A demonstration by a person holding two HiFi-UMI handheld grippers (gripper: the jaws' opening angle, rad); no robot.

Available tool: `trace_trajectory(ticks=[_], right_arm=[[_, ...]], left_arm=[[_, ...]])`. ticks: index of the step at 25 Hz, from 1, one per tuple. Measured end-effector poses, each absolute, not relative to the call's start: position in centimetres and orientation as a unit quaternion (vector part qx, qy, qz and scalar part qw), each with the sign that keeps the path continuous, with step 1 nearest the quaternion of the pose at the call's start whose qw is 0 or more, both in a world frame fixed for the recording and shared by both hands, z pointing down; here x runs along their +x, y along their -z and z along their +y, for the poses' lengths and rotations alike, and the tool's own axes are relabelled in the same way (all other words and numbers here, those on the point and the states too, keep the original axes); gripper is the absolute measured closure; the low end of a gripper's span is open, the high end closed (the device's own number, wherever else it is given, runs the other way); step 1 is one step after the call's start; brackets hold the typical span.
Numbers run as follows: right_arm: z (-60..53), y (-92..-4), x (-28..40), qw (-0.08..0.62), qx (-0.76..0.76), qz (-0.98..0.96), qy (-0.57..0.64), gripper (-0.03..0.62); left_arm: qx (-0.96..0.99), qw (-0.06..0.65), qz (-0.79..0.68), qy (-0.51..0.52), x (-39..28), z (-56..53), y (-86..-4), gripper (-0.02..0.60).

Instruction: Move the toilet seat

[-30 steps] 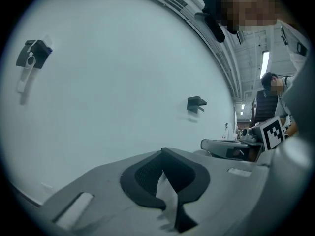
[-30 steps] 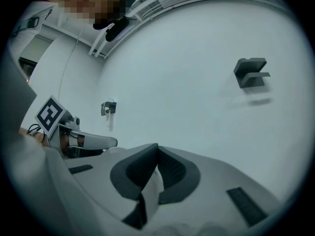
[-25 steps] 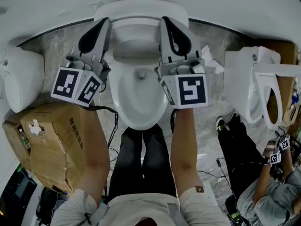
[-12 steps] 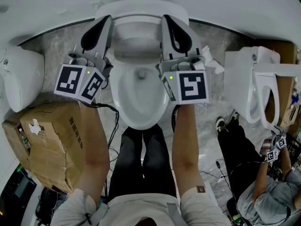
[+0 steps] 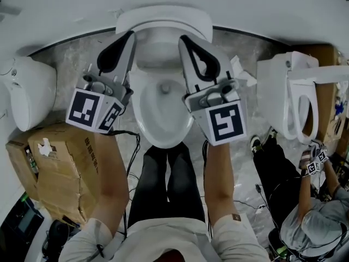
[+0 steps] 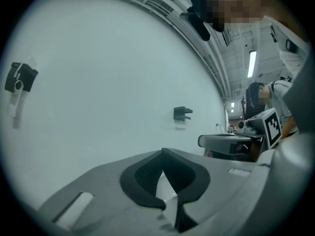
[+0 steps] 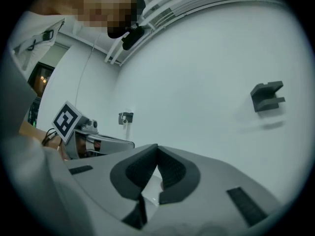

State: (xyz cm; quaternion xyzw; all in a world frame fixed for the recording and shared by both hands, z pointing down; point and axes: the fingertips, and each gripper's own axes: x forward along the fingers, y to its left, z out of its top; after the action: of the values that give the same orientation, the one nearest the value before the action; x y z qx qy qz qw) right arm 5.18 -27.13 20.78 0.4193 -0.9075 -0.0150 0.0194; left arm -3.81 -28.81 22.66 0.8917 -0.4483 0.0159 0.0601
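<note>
- L gripper (image 5: 130,35) & R gripper (image 5: 183,39) reach fwd over the toilet bowl (image 5: 162,111), one each side, both pointing about level at the wall
- toilet seat (image 5: 163,16) sits at the rear of the bowl, btwn the two sets of jaws; its curved white edge runs across the top of the head view from one jaw tip to the other
- L jaw tips are at the seat's L end, R jaw tips at its R end; from above can't tell if they touch it or are just beside it
- L jaws: closed, pad tips meeting in the L gripper view; a thin white sliver shows in the notch behind the tips, can't tell what it is or if it's pinched
- R jaws: same, closed w/ tips together in the R gripper view, small white patch in the notch, not identifiable
- seat look: plain glossy white, smooth rounded rim, wide arc; seen foreshortened, w/ a paler grey-white face below the rim dropping toward the bowl
- both gripper views show only bare white wall ahead, w/ a dark bracket (image 6: 182,113) on it
- around: cardboard box (image 5: 54,168) on floor at L, another white toilet (image 5: 289,97) at R w/ its seat up, second person (image 5: 311,222) lower R
</note>
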Motion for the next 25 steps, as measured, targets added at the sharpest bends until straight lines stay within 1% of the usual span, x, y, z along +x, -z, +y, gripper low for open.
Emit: trace_trajectory(ticks=[5,10,18,25], right_arm=[[-22.1,-16.6,5.0,0.014,0.397,-0.918,0.002,0.592],[-17.4,-13.8,4.9,0.003,0.391,-0.920,-0.006,0.592],[-10.6,-11.8,4.3,0.007,0.388,-0.921,-0.022,0.591],[-7.4,-10.2,4.2,0.018,0.383,-0.923,-0.021,0.591]], left_arm=[[0.912,0.049,-0.406,-0.002,-2.2,-23.7,-17.7,0.589],[0.921,0.038,-0.388,0.005,-2.3,-18.5,-14.4,0.589],[0.927,0.043,-0.373,0.009,-2.6,-11.1,-11.9,0.589],[0.931,0.047,-0.361,0.005,-2.5,-7.9,-11.1,0.589]])
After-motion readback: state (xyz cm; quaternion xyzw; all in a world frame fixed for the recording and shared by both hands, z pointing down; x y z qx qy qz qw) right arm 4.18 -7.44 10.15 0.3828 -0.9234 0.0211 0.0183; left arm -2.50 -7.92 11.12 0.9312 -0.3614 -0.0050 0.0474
